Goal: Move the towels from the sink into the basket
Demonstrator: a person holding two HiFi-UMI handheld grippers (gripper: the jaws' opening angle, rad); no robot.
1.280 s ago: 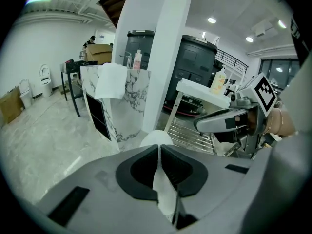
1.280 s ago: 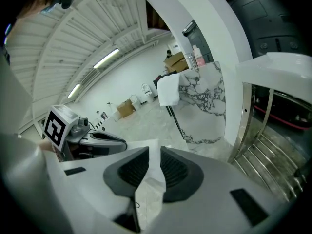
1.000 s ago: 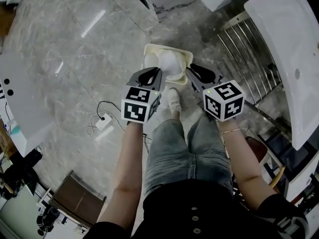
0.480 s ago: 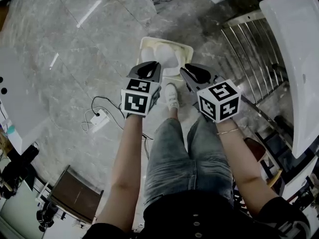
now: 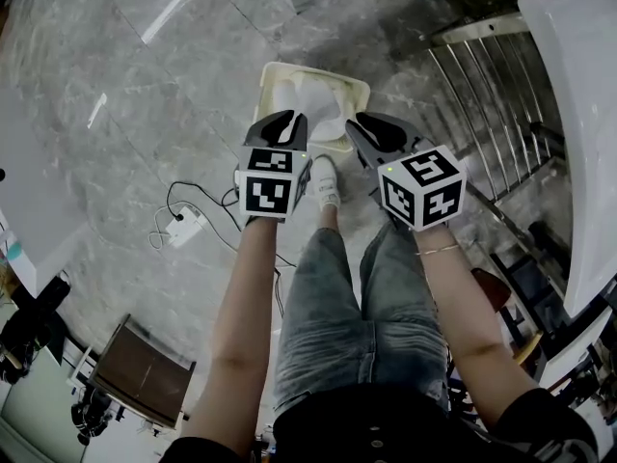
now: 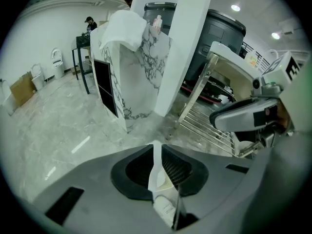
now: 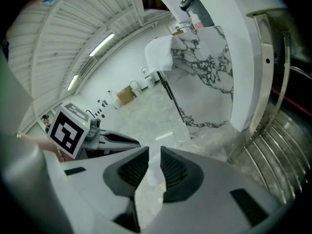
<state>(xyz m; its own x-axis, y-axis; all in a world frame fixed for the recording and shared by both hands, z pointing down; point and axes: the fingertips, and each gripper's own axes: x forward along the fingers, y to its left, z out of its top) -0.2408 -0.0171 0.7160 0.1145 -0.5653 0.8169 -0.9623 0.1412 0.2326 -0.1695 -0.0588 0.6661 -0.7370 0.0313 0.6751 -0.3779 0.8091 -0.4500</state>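
A cream basket (image 5: pixel 355 89) stands on the marble floor ahead of my feet, with white towels (image 5: pixel 318 104) lying in it. Both grippers hover side by side above its near edge. My left gripper (image 5: pixel 280 126) has its jaws drawn together with only a thin slit, and nothing is between them. My right gripper (image 5: pixel 374 129) looks the same and holds nothing. Another white towel (image 6: pixel 124 28) hangs over the top of a marble sink unit (image 6: pixel 139 77) across the room; this towel (image 7: pixel 160 52) also shows in the right gripper view.
A chrome rack (image 5: pixel 487 95) stands close on the right, with a white basin top (image 5: pixel 583 114) beyond it. A cable and white plug block (image 5: pixel 183 225) lie on the floor to the left. My white shoe (image 5: pixel 328 181) is just under the grippers.
The head view has tipped, so the basket sits higher in the frame. Both grippers have crept a little forward over its near edge, jaws still together. The towels' shape in the basket looks looser.
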